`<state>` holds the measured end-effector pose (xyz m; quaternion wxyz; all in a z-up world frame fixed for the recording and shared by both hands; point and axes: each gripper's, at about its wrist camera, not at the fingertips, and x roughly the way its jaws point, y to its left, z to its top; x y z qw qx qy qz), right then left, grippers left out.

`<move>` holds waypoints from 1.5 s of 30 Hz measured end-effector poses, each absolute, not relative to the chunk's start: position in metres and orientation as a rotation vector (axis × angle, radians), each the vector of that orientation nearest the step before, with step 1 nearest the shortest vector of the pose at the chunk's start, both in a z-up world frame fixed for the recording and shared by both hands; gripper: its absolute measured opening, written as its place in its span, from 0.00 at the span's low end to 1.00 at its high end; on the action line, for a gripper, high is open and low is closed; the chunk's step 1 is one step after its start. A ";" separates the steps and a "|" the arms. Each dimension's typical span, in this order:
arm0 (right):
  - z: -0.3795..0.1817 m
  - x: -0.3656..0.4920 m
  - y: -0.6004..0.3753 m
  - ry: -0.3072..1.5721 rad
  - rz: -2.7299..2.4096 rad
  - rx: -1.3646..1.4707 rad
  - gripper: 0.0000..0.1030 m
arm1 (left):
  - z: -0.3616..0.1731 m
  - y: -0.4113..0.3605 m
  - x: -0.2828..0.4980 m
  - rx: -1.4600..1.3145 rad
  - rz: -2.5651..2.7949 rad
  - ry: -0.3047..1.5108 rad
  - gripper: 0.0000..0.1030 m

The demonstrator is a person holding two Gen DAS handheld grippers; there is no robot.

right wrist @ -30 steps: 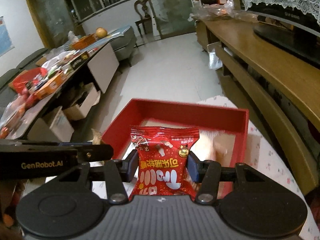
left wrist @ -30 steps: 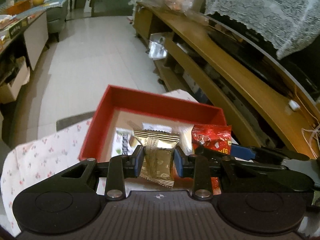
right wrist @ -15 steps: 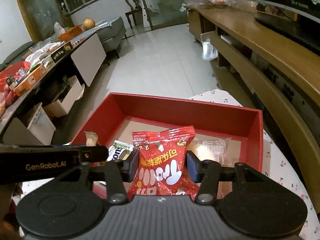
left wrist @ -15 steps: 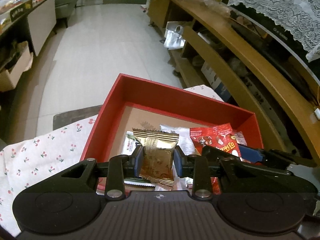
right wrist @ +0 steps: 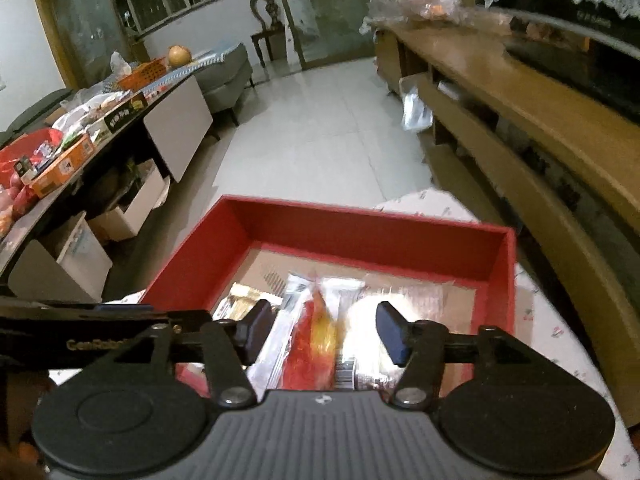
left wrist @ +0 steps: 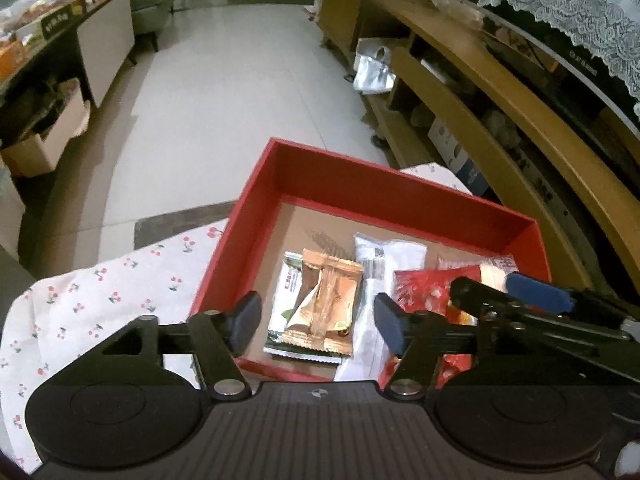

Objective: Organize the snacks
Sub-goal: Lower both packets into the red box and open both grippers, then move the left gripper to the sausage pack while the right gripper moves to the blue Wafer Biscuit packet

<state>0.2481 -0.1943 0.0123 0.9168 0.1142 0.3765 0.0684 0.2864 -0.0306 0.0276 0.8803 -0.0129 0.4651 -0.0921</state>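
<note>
A red box [left wrist: 400, 196] stands on a flowered cloth and holds several snack packets. My left gripper [left wrist: 318, 322] hovers over its near left part, jaws opening. The gold packet [left wrist: 326, 300] lies loose below them on a green-and-white packet [left wrist: 289, 288], touching neither pad. A white packet [left wrist: 376, 264] and a red packet [left wrist: 420, 292] lie to its right. My right gripper [right wrist: 323, 332] hangs over the red box [right wrist: 360, 232], jaws opening. The red packet [right wrist: 316, 344] is blurred and edge-on between its pads, free of both. Each gripper shows at the edge of the other's view.
The flowered cloth [left wrist: 100, 300] covers the table under the box. A long wooden shelf unit [left wrist: 500, 120] runs along the right. A low cluttered table [right wrist: 80, 140] and cardboard boxes stand on the left, with tiled floor [right wrist: 328, 140] between.
Both grippers came down over the box and opened. The gold packet left the left jaws and now lies in the box. The red packet has slipped free of the right jaws.
</note>
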 end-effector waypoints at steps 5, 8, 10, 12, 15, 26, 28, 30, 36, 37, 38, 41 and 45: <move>0.018 0.243 -0.192 0.763 0.134 0.221 0.73 | 0.032 -0.032 0.282 -0.031 -0.184 0.965 0.70; 0.021 0.238 -0.193 0.757 0.133 0.229 0.73 | 0.036 -0.031 0.277 -0.037 -0.187 0.963 0.70; 0.024 0.234 -0.195 0.754 0.132 0.243 0.73 | 0.040 -0.031 0.271 -0.038 -0.190 0.953 0.70; 0.027 0.229 -0.198 0.747 0.126 0.259 0.73 | 0.044 -0.031 0.267 -0.043 -0.193 0.944 0.70; 0.030 0.225 -0.198 0.738 0.130 0.265 0.73 | 0.049 -0.029 0.260 -0.056 -0.193 0.937 0.70; 0.035 0.206 -0.199 0.732 0.137 0.283 0.74 | 0.062 -0.027 0.238 -0.093 -0.229 0.908 0.77; 0.035 0.203 -0.199 0.735 0.143 0.283 0.74 | 0.062 -0.026 0.236 -0.096 -0.228 0.909 0.77; 0.036 0.199 -0.199 0.733 0.148 0.282 0.74 | 0.062 -0.025 0.234 -0.096 -0.229 0.909 0.77; 0.037 0.186 -0.201 0.729 0.154 0.279 0.77 | 0.068 -0.017 0.223 -0.095 -0.231 0.897 0.78; 0.037 0.184 -0.201 0.736 0.154 0.278 0.77 | 0.068 -0.015 0.221 -0.096 -0.230 0.895 0.79; 0.037 0.182 -0.200 0.744 0.156 0.276 0.77 | 0.068 -0.012 0.219 -0.096 -0.229 0.895 0.79; 0.035 0.172 -0.194 0.763 0.173 0.275 0.77 | 0.067 -0.004 0.210 -0.099 -0.218 0.903 0.80; 0.033 0.153 -0.179 0.786 0.221 0.252 0.77 | 0.058 0.010 0.193 -0.104 -0.200 0.938 0.80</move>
